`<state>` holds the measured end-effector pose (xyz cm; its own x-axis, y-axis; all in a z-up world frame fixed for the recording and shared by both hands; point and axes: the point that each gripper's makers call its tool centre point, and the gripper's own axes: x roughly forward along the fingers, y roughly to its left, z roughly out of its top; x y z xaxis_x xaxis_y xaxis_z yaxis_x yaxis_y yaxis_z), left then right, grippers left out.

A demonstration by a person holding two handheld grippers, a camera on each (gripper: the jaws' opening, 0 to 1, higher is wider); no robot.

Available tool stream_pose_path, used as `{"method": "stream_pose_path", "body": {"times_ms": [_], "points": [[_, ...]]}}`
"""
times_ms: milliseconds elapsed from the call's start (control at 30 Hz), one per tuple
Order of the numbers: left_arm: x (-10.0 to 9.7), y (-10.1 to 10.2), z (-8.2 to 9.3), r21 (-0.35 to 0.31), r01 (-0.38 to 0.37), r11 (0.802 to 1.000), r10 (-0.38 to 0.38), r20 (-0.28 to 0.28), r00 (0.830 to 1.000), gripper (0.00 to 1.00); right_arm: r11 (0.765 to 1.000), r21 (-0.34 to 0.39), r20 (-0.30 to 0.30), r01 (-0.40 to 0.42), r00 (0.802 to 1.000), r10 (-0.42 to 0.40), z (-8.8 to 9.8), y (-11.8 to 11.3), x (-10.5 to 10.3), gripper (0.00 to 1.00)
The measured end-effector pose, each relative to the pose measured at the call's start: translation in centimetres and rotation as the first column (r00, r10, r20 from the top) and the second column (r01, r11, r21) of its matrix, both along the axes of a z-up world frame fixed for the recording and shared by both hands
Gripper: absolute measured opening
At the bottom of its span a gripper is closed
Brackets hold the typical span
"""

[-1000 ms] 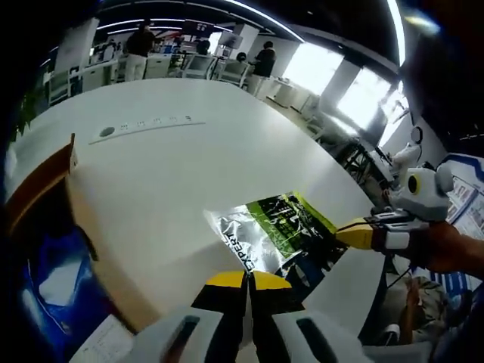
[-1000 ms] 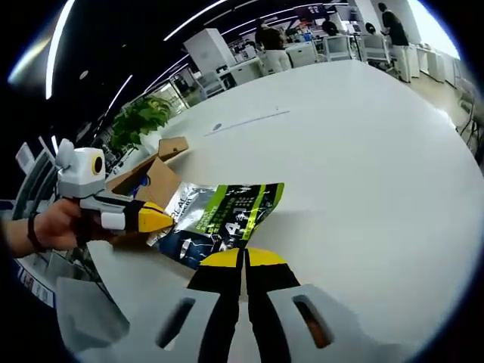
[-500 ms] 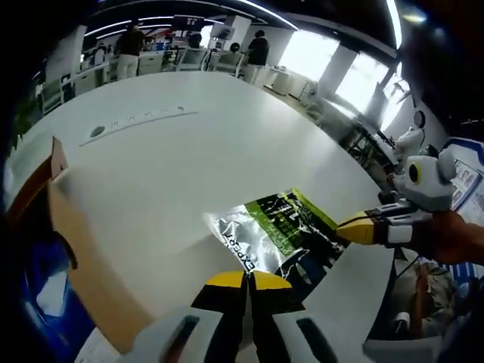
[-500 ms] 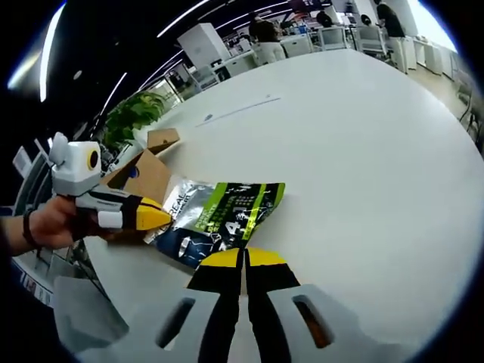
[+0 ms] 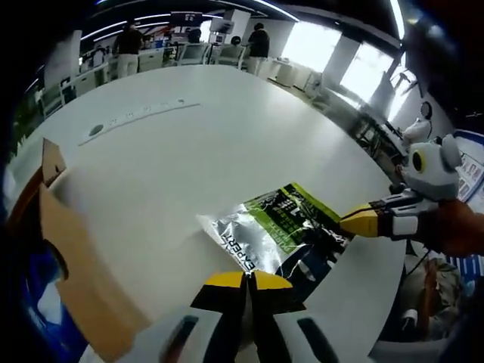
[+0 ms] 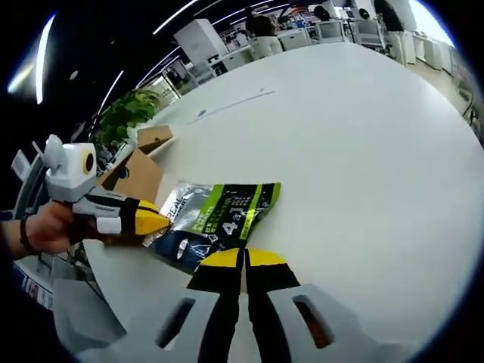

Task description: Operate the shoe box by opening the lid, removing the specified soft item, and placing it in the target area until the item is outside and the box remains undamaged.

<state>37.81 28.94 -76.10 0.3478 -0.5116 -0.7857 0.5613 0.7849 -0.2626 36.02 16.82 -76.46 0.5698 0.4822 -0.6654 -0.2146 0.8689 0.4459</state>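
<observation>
A flat soft pouch (image 5: 276,231), silver, green and dark blue, lies on the white table (image 5: 174,159); the right gripper view shows the pouch (image 6: 215,219) too. My left gripper (image 5: 246,281) is shut just short of the pouch's near edge, holding nothing. My right gripper (image 6: 243,259) is shut as well, its tips at the pouch's near edge. The right gripper (image 5: 361,221) comes in from the right, touching the pouch's corner. The brown shoe box (image 5: 64,257) stands open at the left, with blue inside. The box (image 6: 140,174) lies behind the left gripper (image 6: 147,218).
The white table (image 6: 363,144) is wide and round-edged. A grey strip (image 5: 140,119) is set into it far off. A potted plant (image 6: 128,113) stands past the table's edge. Several people stand by desks (image 5: 189,45) at the back of the room.
Both views have shifted slightly with the hands. The box's flap now shows more in the left gripper view. The pouch stays flat on the table and both grippers stay shut.
</observation>
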Motion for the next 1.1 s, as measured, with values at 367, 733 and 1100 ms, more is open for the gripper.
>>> {"method": "stream_pose_path", "body": {"times_ms": [367,733,1100], "points": [[0.9,0.3,-1.6,0.071,-0.005,0.997,0.003,0.018,1.0,0.03,1.0,0.006,-0.015,0.011,1.0,-0.011,-0.7,-0.1,0.6,0.0],[1.3,0.5,-1.8,0.093,-0.017,0.996,0.014,0.034,0.999,0.07,1.0,-0.003,-0.02,0.01,1.0,-0.01,-1.0,-0.6,0.4,0.0],[1.3,0.7,-1.5,0.09,-0.021,0.996,0.018,0.039,0.999,0.1,0.999,-0.012,-0.02,0.038,0.999,-0.038,-1.0,-0.9,0.6,0.01]]}}
